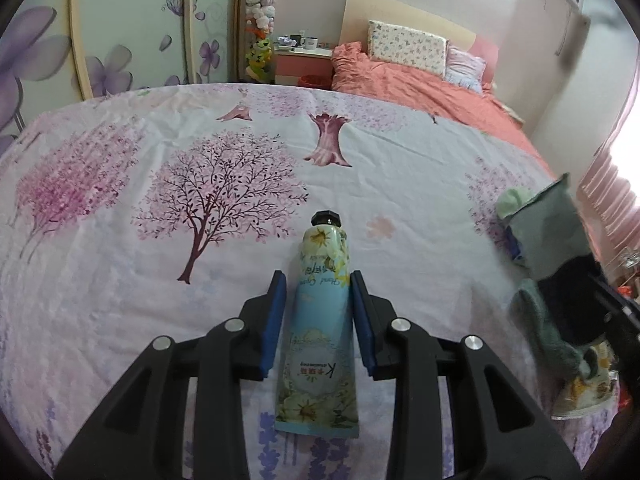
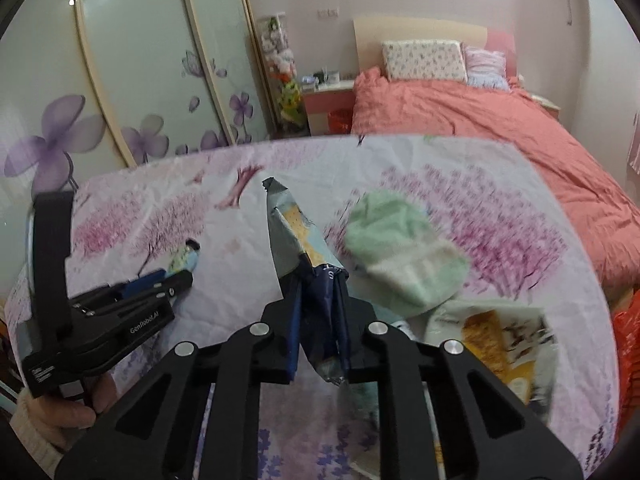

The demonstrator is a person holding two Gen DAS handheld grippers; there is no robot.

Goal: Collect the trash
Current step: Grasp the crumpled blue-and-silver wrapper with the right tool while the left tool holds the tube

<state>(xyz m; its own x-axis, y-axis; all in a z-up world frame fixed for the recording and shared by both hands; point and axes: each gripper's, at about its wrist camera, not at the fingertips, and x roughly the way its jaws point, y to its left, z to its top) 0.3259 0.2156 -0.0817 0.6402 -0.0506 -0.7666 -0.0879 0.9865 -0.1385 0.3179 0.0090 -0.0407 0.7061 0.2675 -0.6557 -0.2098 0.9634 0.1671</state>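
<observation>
A soft, flat-crimped hand-cream tube (image 1: 320, 320) with a black faceted cap is held between the blue pads of the left tool (image 1: 319, 316), above the cloth-covered table (image 1: 120, 280). A crumpled, foil-lined snack wrapper (image 2: 304, 264) is pinched in the nearly closed right tool (image 2: 320, 320). A fluffy green sock (image 2: 400, 256) and a glossy packet (image 2: 500, 340) lie beside it on the printed cotton.

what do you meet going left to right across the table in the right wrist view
left gripper around the hand cream tube → crumpled snack wrapper pinched in the right gripper → pale green cloth → flat yellow-and-white packet
</observation>
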